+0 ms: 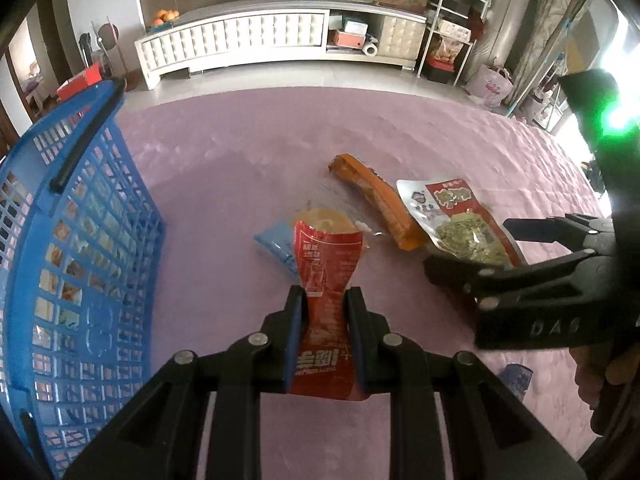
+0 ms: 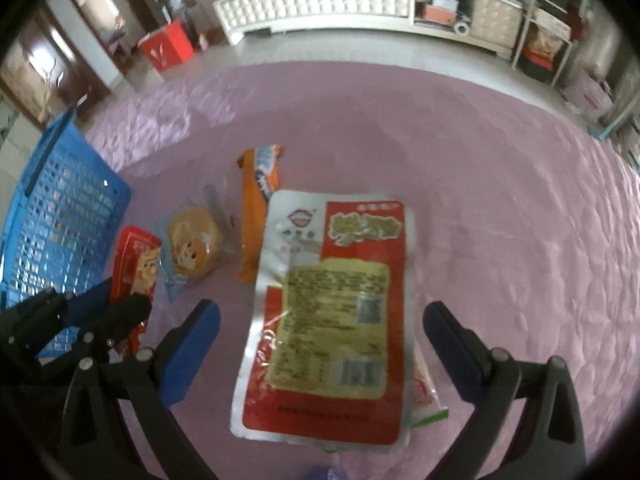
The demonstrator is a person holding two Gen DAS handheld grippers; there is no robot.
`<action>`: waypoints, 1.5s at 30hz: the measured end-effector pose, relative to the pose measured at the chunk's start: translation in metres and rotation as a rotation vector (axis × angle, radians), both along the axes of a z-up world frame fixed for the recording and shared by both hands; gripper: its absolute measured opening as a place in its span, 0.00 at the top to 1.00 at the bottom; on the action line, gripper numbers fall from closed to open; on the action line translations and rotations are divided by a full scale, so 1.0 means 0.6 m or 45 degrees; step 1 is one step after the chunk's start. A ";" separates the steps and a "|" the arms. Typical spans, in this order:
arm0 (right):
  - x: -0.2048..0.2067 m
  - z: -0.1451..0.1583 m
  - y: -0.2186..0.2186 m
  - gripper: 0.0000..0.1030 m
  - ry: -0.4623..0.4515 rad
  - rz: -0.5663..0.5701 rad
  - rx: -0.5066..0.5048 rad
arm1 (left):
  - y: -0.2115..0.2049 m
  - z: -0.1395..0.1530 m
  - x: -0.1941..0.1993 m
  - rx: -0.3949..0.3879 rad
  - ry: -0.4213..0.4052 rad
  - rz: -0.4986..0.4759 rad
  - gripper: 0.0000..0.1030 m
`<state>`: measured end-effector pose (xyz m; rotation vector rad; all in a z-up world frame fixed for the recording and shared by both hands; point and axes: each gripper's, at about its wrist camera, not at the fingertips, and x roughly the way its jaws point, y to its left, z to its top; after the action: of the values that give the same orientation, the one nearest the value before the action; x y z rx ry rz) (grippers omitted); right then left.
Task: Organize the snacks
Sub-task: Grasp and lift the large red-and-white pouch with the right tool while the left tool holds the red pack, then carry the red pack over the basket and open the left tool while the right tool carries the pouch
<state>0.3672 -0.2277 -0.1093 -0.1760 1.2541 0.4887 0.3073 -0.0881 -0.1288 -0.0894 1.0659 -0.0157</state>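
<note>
Crinkled red foil packet (image 1: 326,280) pinched in left tongs (image 1: 325,300).

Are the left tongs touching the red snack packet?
Touching. The left wrist view shows the left tongs shut on the red snack packet, both pads pressing its pinched middle.

Blue baskets (image 1: 80,240): one
Snack packets: about seven, one half hidden
- red: one (image 1: 326,280)
- orange: one (image 2: 256,208)
- red-and-white: one (image 2: 332,312)
Grippers: two

left gripper (image 1: 326,306) clamping red snack packet (image 1: 328,276), blue basket (image 1: 80,264) beside, pink cloth (image 1: 240,152)
</note>
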 end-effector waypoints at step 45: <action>-0.240 0.308 0.170 0.69 -0.495 0.148 0.229 | 0.230 0.277 -0.251 -0.106 -0.358 -0.047 0.81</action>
<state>0.2232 -0.1254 0.0753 -0.1826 0.8191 0.6314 0.1569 0.0496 0.0374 -0.1389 0.7858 -0.1031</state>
